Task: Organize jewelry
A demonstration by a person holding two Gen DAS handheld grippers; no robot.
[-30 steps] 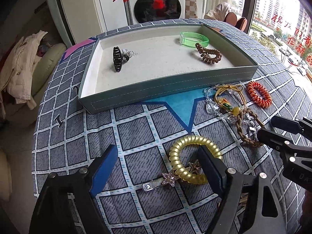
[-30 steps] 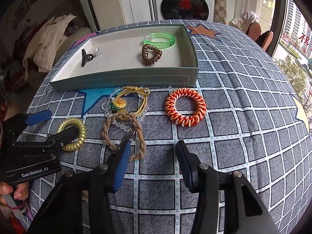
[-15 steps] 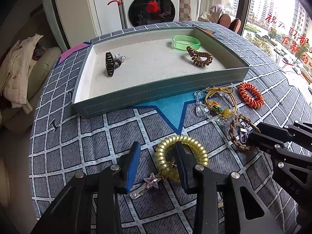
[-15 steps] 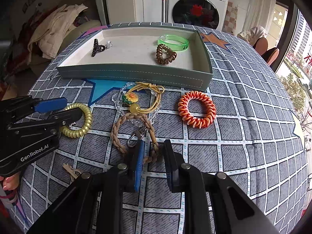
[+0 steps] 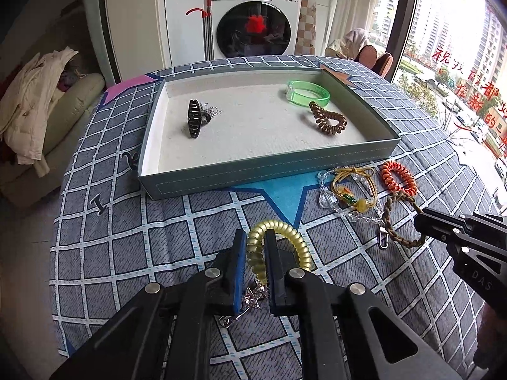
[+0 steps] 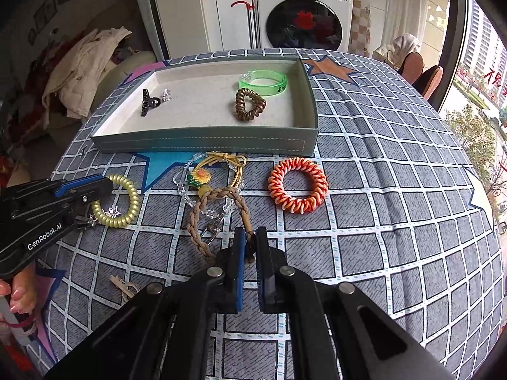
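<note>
Yellow coil hair tie [image 5: 279, 247] between closing left gripper [image 5: 255, 247] jaws, right gripper [image 6: 250, 243] jaws clenched on braided bracelet [image 6: 218, 212]

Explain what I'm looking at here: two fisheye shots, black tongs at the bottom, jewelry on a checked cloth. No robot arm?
There is no arm. A person holds a two-finger gripper in each hand, and each gripper carries a fisheye camera that looks along its fingers, so each picture is one gripper's own view.

In the left view, the left gripper is closing on the yellow coil hair tie, which sits between its fingers, with a star hair clip just beneath.

In the right view, the right gripper is shut on the brown braided cord.

The tray already holds a black claw clip, a green bangle and a brown coil tie. On the checked cloth lie an orange coil tie and a flower charm bracelet.
</note>
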